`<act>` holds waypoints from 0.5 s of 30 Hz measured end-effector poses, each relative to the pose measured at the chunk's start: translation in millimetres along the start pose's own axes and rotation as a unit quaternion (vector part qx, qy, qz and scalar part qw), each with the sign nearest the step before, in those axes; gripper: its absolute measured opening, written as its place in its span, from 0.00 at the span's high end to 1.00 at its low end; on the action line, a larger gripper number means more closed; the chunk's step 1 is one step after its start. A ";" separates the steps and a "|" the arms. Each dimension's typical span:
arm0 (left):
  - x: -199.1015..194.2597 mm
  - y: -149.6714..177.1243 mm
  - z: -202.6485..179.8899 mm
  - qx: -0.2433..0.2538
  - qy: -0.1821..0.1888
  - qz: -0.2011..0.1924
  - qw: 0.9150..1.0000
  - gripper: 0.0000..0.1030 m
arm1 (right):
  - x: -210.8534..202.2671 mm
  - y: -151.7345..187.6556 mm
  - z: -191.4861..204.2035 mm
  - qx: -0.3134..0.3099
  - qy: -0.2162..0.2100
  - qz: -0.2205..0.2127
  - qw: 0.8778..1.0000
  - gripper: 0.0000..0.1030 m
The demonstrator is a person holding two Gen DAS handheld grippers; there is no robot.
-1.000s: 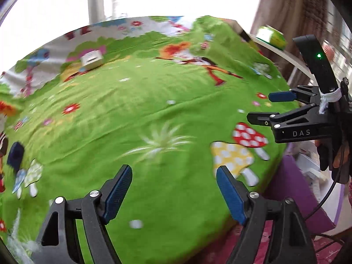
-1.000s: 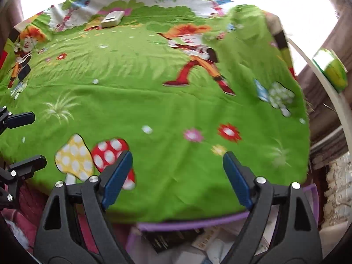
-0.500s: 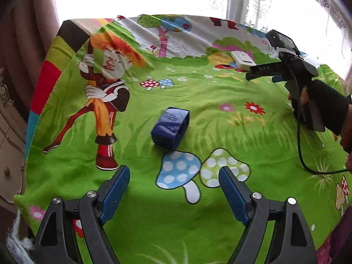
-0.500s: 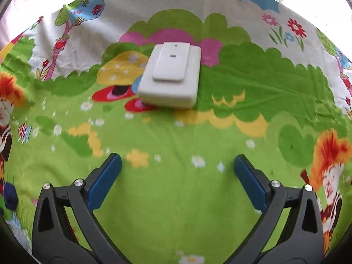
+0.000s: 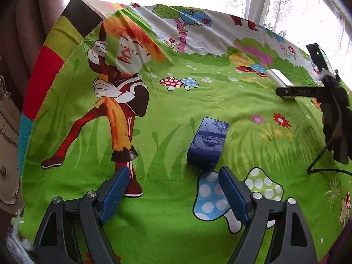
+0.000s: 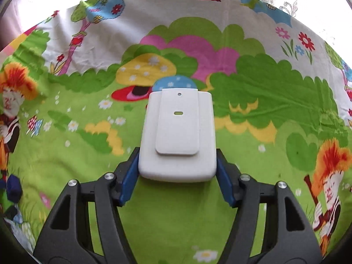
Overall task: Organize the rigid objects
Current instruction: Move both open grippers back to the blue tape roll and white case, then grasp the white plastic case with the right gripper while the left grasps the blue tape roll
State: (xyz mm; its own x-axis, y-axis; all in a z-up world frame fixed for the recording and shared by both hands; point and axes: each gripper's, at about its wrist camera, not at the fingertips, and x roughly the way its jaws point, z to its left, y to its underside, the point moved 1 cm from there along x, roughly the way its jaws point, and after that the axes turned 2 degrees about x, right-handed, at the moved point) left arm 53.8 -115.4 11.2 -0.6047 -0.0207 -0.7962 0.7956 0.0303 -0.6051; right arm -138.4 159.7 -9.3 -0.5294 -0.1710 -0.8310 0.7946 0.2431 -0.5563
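White plastic fills the right wrist view: a flat white box (image 6: 177,136) with a raised plate on top lies on the cartoon-print cloth (image 6: 176,220), its near end between the blue pads of the right tongs (image 6: 177,171), whose jaws are closing and stand against its sides. From the left wrist view that box (image 5: 279,79) is only a small shape far right, half hidden behind the right tongs (image 5: 283,91) and the gloved hand (image 5: 336,132) holding them. That view alone shows the dark blue box (image 5: 208,144) clearly, lying just beyond the open, empty left tongs (image 5: 170,184), nearer their right pad. Green cloth (image 5: 167,231) covers the bench; bright lace curtains (image 5: 275,4) hang behind, and a brown drape (image 5: 19,33) stands at left.
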 end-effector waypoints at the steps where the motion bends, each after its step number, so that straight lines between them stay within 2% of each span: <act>1: 2.7 -2.6 -0.3 0.003 -0.001 0.002 1.000 0.19 | -11.2 16.6 3.7 -0.008 -0.001 0.002 1.000 0.35; 6: 18.7 -22.6 -4.6 0.019 -0.002 0.014 1.000 0.19 | -61.6 91.7 15.4 -0.019 -0.009 -0.007 1.000 0.34; 9: 30.7 -35.5 -13.3 0.035 0.005 0.024 0.999 0.17 | -77.1 110.3 19.6 -0.018 -0.006 -0.014 1.000 0.34; 10: 32.1 -37.8 -18.8 0.050 0.009 0.024 0.998 0.20 | -80.0 113.9 18.1 -0.017 -0.005 -0.018 1.000 0.34; 12: 26.6 -39.4 -28.6 0.062 0.038 0.021 0.997 0.69 | -82.6 120.9 20.4 -0.012 0.001 -0.031 0.999 0.35; 15: 14.3 -29.5 -40.4 0.049 0.053 0.019 0.997 0.72 | -85.2 123.9 19.6 -0.006 0.006 -0.043 0.999 0.35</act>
State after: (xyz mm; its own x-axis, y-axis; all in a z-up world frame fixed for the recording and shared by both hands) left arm 20.2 -76.1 17.7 -0.5699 0.0842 -0.8174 0.8150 -0.0693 -0.5754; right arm 11.0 185.7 -7.2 -0.5986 -0.1812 -0.7803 0.7427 0.2395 -0.6253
